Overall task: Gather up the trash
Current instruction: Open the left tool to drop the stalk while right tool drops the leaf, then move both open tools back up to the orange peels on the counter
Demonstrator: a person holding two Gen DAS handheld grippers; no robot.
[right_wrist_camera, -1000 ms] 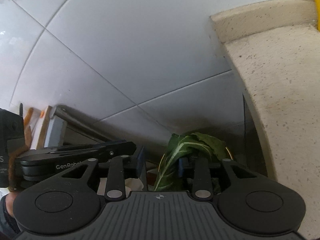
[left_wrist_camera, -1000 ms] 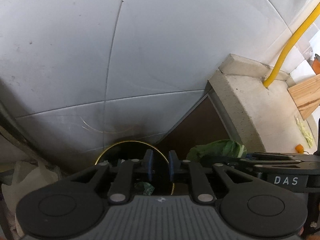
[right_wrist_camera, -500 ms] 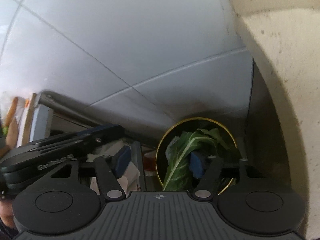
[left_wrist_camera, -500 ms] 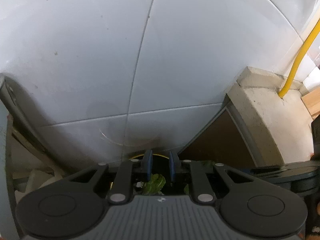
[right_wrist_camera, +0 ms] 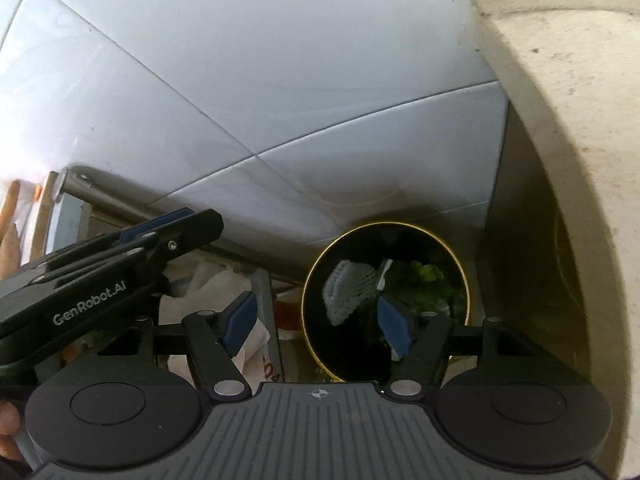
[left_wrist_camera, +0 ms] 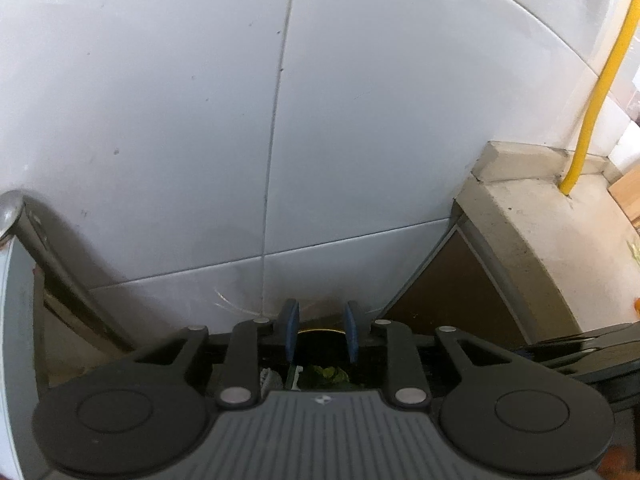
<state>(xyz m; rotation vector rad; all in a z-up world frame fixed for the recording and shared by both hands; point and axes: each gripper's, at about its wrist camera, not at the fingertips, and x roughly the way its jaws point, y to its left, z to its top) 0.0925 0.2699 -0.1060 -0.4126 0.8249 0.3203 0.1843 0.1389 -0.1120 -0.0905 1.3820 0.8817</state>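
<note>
Right tongs (right_wrist_camera: 320, 326) now wide apart, empty: green leaf was between them a sec ago, now down in round black gold-rimmed bin (right_wrist_camera: 384, 227) w/ white net. Left tongs (left_wrist_camera: 319, 332) opening, narrow gap, nothing held.

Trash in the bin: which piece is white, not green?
The mesh foam net, lying at the left inside the black bin; the other pieces are green leaves.
</note>
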